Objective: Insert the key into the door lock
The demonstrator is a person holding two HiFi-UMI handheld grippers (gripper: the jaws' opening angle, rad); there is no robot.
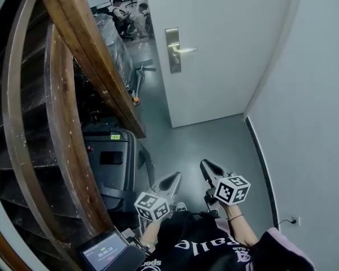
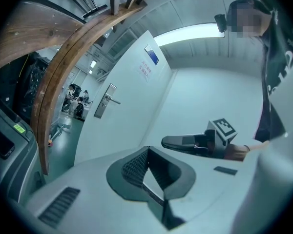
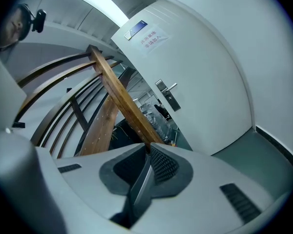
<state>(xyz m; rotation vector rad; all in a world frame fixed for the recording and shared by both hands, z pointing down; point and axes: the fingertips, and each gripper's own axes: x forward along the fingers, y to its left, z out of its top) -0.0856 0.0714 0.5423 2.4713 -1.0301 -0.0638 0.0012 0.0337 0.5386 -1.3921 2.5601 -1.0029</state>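
The white door (image 1: 214, 49) stands ahead with a metal lock plate (image 1: 173, 51) and lever handle (image 1: 185, 49) on its left side. Both grippers hang low near the person's body, well short of the door. My left gripper (image 1: 175, 177) is shut, its jaws meeting at the tip (image 2: 147, 150) with nothing showing between them. Just to its right, my right gripper (image 1: 205, 165) is also shut (image 3: 148, 148). No key shows in any view. The lock plate (image 2: 103, 103) (image 3: 167, 94) is small and distant in both gripper views.
A curved wooden stair rail (image 1: 96, 61) runs along the left. A black machine (image 1: 110, 160) sits on the floor beneath it. A white wall (image 1: 311, 106) closes the right side. People sit far back (image 1: 127, 10). A small screen (image 1: 104, 252) is near the person's left.
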